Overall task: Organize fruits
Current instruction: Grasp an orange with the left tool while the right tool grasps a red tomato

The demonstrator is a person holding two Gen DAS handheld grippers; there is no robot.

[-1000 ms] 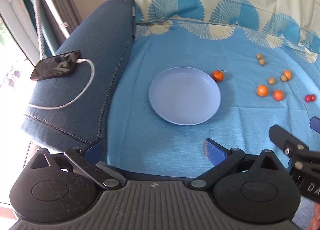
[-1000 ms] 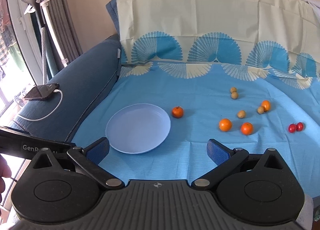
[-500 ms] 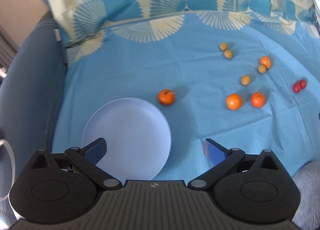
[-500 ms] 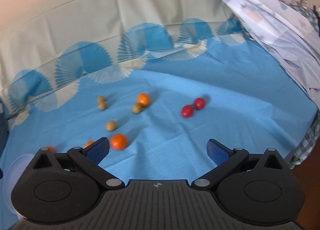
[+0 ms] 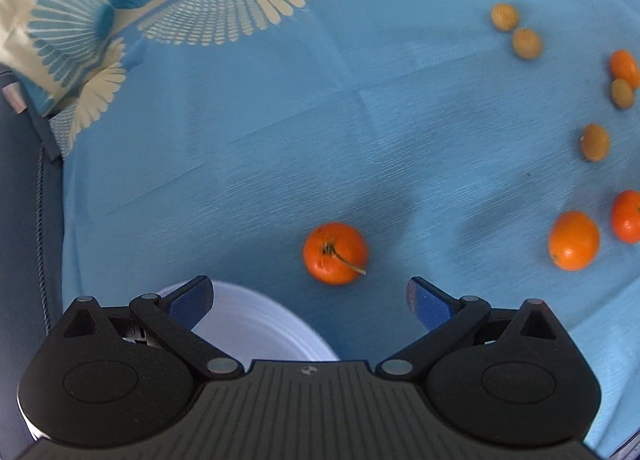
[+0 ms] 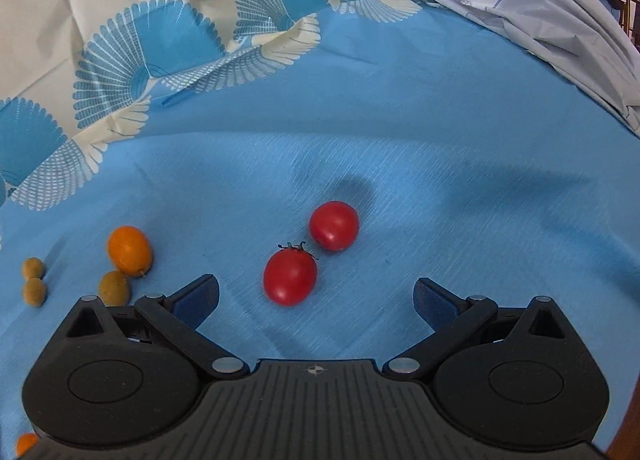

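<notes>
lying stem-up near wide-spread left fingers (image 5: 191, 294), stemmed orange (image 5: 335, 253); right fingers (image 6: 198, 294) released too.

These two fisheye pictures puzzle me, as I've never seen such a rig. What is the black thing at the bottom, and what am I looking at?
Each picture comes from a camera on a hand-held gripper, looking forward along its two blue-tipped fingers.

The left gripper, open and empty, faces a stemmed orange on the blue cloth, with a pale plate beneath it and more oranges and small brownish fruits to the right.

The right gripper, also open and empty, faces two red tomatoes, apparently touching.
</notes>
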